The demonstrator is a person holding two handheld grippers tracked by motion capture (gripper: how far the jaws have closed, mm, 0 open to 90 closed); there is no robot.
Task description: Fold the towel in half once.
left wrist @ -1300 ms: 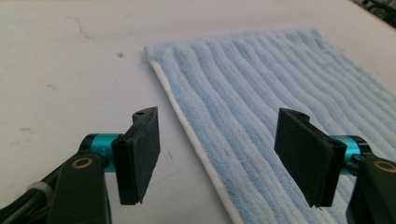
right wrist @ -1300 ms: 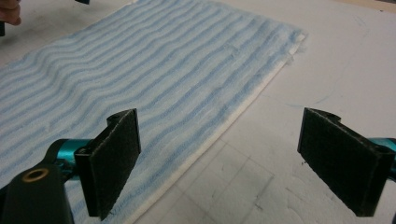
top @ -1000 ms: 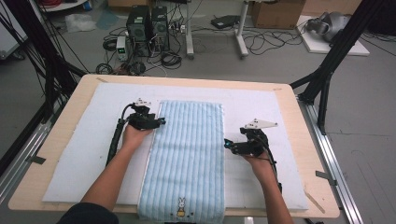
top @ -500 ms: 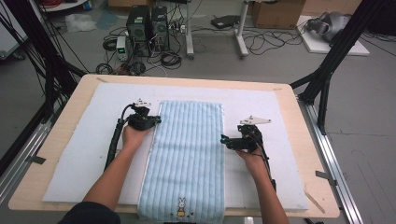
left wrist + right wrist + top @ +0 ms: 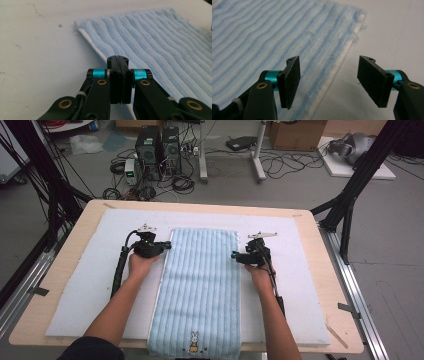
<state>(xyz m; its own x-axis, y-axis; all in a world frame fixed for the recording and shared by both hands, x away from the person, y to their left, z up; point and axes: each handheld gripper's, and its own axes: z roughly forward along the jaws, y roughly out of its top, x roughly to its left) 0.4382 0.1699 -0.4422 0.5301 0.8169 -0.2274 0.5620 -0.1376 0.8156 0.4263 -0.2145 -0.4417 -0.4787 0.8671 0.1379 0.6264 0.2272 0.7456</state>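
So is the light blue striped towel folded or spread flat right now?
Spread flat: the light blue striped towel lies full length on the white mat, its near end hanging off the table edge.

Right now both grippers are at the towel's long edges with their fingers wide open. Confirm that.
Not quite. The left gripper is shut, its fingers pressed together at the towel's edge, as the left gripper view shows. The right gripper is open, its jaws astride the other long edge and just now closing, not yet pressing the towel.

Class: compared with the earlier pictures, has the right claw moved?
Yes. The right claw has slid left to the towel's right edge, its jaws closing partway astride it.
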